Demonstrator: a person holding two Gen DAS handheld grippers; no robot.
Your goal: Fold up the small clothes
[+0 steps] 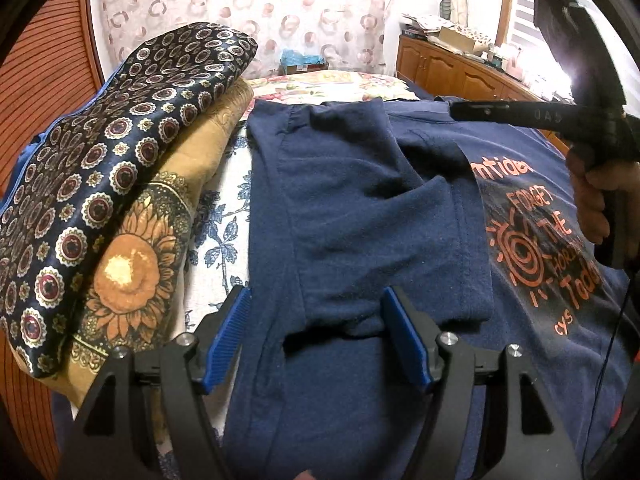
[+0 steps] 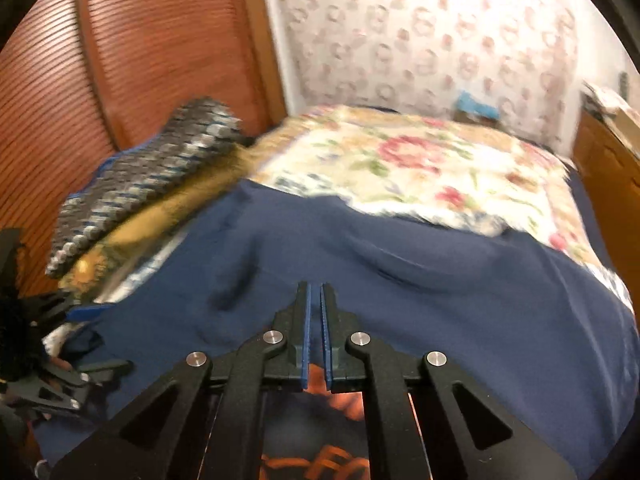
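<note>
Left wrist view: navy cotton T-shirt with orange print (image 1: 360, 220) mid-fold, left gripper (image 1: 316, 336) gaping over its folded sleeve, right gripper (image 2: 316, 332) closed, empty, above the shirt. Next, probably pinch the hem.

left wrist view: set behind own left gripper (image 1: 316, 336), tilted downward, close over the navy t-shirt (image 1: 360, 220) spread on the bed; faces toward the patterned wall (image 1: 248, 12) and a wooden cabinet (image 1: 452, 68) at far right.
right wrist view: set behind own right gripper (image 2: 315, 292), tilted downward likewise, very near the navy t-shirt (image 2: 400, 280); faces the floral bedcover (image 2: 400, 172) and same patterned wall (image 2: 420, 32); blurred.
shared ground: the shirt, the stack of folded scarves (image 1: 120, 184) at left (image 2: 140, 200), the ribbed wooden headboard (image 1: 44, 76) (image 2: 132, 40).
cross-sight: right gripper (image 1: 456, 111) seen at upper right of left view; left gripper (image 2: 86, 312) at lower left edge of right view.
</note>
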